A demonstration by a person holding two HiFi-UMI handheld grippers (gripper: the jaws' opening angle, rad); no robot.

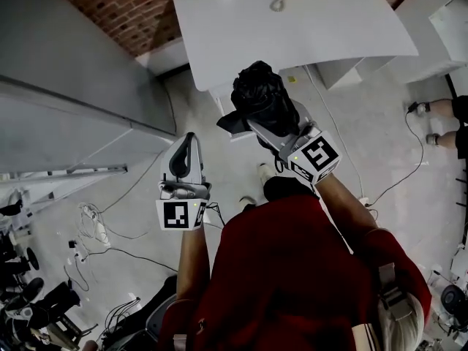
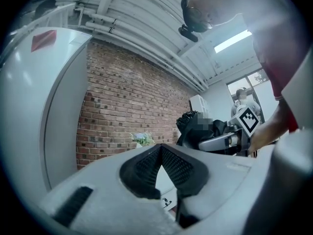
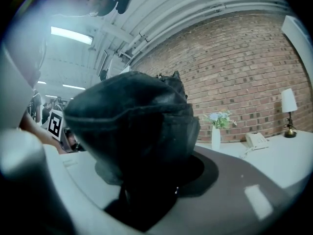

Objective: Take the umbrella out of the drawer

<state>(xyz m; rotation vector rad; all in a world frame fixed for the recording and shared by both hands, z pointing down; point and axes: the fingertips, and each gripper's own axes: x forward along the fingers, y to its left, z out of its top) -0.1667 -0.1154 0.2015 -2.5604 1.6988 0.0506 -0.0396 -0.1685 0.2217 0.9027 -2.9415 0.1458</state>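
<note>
Head view steeply down; gripper views level toward brick wall (image 2: 132, 106)

My left claw (image 1: 188, 143) has a pale grey shell, smooth and rounded, narrowing toward 2 black pads (image 2: 144, 173) whose inner faces carry a fine ribbed grid. To one side of those pads, a black slot (image 2: 73, 205) is sunk into the shell. At the claw's rear end sits a white cube (image 1: 180, 215), with a black square marker on each face I can see. My right claw (image 1: 257, 123) wears the same pale grey shell. Behind its jaws is its own marker cube (image 1: 316, 157), also black squares on white. Behind both cubes my forearms are uncovered, and further back I wear a dark red top (image 1: 292, 269).
</note>
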